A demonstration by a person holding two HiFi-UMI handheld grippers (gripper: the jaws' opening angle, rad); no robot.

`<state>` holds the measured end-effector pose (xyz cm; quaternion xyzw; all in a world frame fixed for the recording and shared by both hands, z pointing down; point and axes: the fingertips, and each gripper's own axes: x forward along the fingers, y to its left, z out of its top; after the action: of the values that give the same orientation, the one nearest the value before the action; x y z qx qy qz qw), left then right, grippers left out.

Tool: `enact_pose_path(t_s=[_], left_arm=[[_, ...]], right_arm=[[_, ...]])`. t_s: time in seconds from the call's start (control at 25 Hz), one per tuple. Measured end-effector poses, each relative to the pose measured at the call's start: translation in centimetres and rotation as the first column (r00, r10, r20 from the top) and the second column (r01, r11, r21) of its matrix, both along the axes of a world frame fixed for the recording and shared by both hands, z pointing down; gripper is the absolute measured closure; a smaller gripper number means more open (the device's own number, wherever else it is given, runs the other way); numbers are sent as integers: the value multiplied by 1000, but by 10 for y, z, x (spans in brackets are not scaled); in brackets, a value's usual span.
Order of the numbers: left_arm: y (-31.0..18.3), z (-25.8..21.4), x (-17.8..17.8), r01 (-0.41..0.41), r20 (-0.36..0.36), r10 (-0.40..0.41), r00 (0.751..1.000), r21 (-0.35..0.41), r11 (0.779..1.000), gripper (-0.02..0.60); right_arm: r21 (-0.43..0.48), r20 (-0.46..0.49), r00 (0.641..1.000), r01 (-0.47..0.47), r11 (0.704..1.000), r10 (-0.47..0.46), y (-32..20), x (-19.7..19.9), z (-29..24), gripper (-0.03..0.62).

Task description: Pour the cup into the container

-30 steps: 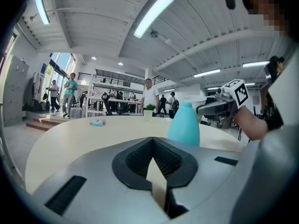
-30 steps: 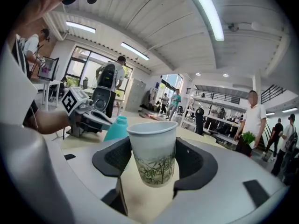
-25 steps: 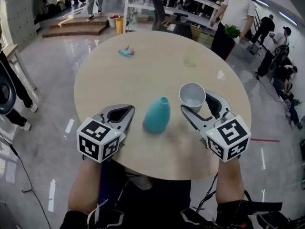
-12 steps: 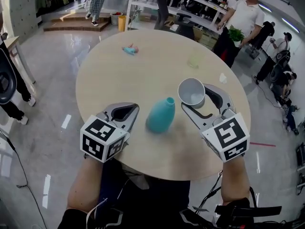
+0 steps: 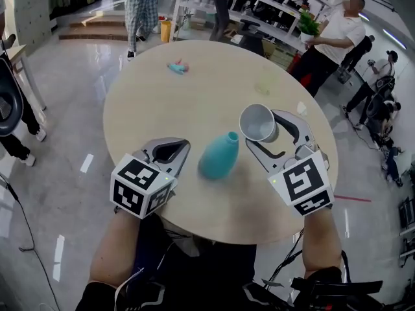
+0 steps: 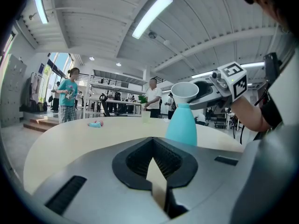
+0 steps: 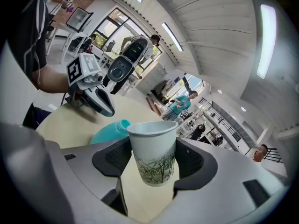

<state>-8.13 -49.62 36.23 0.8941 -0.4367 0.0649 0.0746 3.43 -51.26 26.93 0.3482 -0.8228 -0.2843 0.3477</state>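
Note:
A teal narrow-necked vase [image 5: 218, 155] stands upright on the round wooden table [image 5: 194, 96], near its front edge. Just right of the vase's neck a white paper cup with a bamboo print [image 5: 258, 122] hangs above the table. My right gripper [image 5: 267, 133] is shut on its sides. In the right gripper view the cup [image 7: 153, 150] stands upright between the jaws, with the vase [image 7: 110, 129] behind it to the left. My left gripper [image 5: 182, 146] rests left of the vase, shut and holding nothing. From the left gripper view the vase [image 6: 181, 125] stands ahead with the cup [image 6: 185, 91] above its neck.
A small teal and pink toy [image 5: 176, 67] lies at the table's far side. A pale green cup [image 5: 264, 83] and a white scrap [image 5: 302, 107] sit at the far right. People stand beyond the table, one carrying a plant [image 5: 308, 24].
My right gripper has carried the cup slightly up and left, closer to the vase's neck. The left gripper and the vase have stayed about where they were.

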Motion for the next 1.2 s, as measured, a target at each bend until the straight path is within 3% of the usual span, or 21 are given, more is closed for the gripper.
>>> enact_pose_path(t_s=[0.52, 1.2], left_arm=[[-1, -3, 1, 0, 3, 0, 1000, -5, 1000, 581], [-3, -2, 4, 2, -1, -2, 1000, 7, 1000, 581]], right_arm=[[72, -135, 991, 17, 997, -7, -2, -4, -3, 297], [128, -238, 971, 52, 990, -20, -3, -5, -2, 297]])
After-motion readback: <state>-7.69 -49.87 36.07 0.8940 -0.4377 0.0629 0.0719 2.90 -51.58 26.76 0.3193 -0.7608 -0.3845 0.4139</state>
